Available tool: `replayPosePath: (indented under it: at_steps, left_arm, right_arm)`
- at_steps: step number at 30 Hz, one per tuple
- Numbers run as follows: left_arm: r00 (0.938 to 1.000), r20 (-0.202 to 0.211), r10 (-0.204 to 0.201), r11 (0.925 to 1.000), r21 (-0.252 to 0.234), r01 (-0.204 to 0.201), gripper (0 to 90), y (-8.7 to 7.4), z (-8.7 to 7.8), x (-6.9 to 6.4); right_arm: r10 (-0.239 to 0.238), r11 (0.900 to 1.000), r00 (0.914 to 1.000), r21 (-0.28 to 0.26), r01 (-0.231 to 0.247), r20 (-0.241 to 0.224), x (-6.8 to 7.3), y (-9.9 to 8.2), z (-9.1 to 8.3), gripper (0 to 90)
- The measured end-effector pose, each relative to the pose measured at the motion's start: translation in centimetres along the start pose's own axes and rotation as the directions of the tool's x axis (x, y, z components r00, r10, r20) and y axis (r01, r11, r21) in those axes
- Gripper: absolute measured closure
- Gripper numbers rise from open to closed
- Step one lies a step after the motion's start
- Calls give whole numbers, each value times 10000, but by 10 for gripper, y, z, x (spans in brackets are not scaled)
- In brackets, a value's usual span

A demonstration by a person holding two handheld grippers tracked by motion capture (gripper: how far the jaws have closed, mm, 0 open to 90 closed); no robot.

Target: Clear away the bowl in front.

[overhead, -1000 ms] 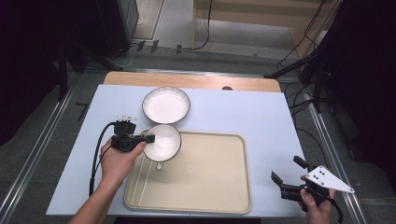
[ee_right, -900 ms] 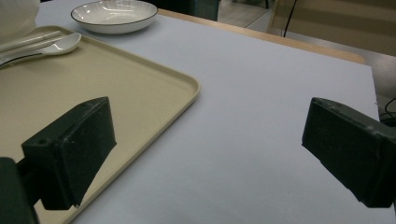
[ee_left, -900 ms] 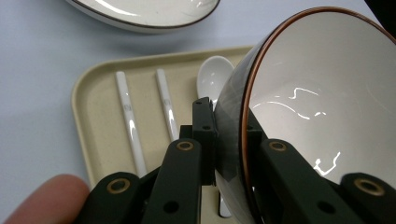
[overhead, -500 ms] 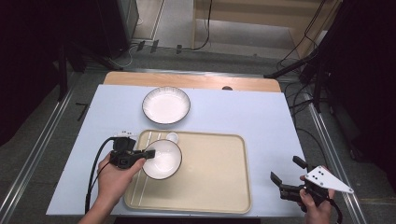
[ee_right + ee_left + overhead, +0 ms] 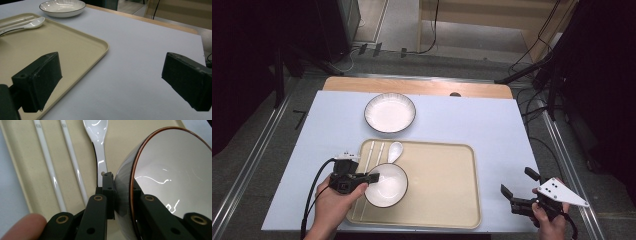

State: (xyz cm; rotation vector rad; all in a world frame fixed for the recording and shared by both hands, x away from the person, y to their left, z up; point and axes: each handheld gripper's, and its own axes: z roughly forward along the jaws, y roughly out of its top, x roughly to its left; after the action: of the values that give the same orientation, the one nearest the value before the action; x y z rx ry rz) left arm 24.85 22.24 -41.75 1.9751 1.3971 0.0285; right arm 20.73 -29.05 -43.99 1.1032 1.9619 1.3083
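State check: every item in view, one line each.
Left gripper: shut on the rim of the small white bowl.
Small white bowl with brown rim: gripped, over the beige tray.
White ceramic spoon: lying on tray.
White chopsticks: lying side by side on tray.
White ribbed plate: empty, on table.
Right gripper: open, empty.

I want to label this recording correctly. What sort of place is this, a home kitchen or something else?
Most likely a lab or recording workspace, not a kitchen. The table is covered with a plain sheet and stands between metal rails, loose cables lie across the bare floor, and the tableware sits on a tray like a staged setup.
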Motion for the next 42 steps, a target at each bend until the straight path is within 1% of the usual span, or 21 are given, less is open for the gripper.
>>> replayPosePath:
  at_steps: [8,10,13,15,22,24,25,26,29,33,35,36,38,39,40,41,42]
  left_arm:
    - [9999,-3,112,9993,367,-111,819,-11,4,0]
    - [9999,50,130,9990,429,-132,817,-13,5,-1]
    - [9995,-99,312,9980,547,-306,816,-14,6,-2]
    - [9993,-157,350,9978,573,-340,813,-15,6,-2]
    - [9996,-21,267,9976,640,-266,810,-17,8,0]
    - [9997,142,176,9982,577,-184,804,-17,8,1]
    - [9996,212,199,9983,535,-210,797,-17,8,1]
    - [9993,223,313,9983,494,-324,788,-17,8,0]
    - [9986,385,365,9986,380,-380,744,-17,8,0]
    - [9975,536,460,9981,384,-481,640,-17,9,0]
    - [9963,691,516,9983,233,-533,593,-16,7,-1]
    - [9953,775,587,9981,157,-601,553,-16,6,-1]
    - [9948,771,666,9978,-76,-662,459,-14,2,-2]
    - [9941,828,705,9975,-144,-696,437,-14,1,-3]
    - [9931,819,836,9963,-268,-816,412,-13,-1,-4]
    - [9929,703,960,9950,-356,-937,363,-12,-2,-5]
    - [9910,806,1065,9938,-393,-1036,317,-12,-4,-6]
  right_arm:
    - [-33,10000,10000,16,33,-42,0,0,1,28]
    - [-36,10000,10000,32,36,-29,0,0,1,28]
    - [-37,10000,10000,29,37,-18,0,0,1,28]
    - [-43,10000,10000,8,43,-7,0,0,1,28]
    - [-17,10000,10000,6,17,4,0,0,0,28]
    - [-19,10000,10000,8,19,11,0,0,0,28]
    - [-18,10000,10000,10,18,12,0,0,0,28]
    - [-19,10000,10000,15,19,14,0,0,0,28]
    - [-19,10000,10000,20,19,22,0,0,0,28]
    - [-23,10000,10000,24,23,6,0,0,0,28]
    - [-42,10000,10000,12,42,12,0,0,-1,28]
    - [-35,10000,10000,4,35,36,-1,-1,-1,28]
    - [14,10000,10000,0,-14,50,-1,-1,-1,28]
    - [0,10000,10000,-8,0,44,-1,-1,-1,28]
    - [-12,10000,10000,-7,12,45,-1,-1,-1,28]
    - [-3,10000,10000,14,3,50,-1,-1,-1,28]
    - [-13,10000,10000,11,13,30,-1,-1,-1,28]
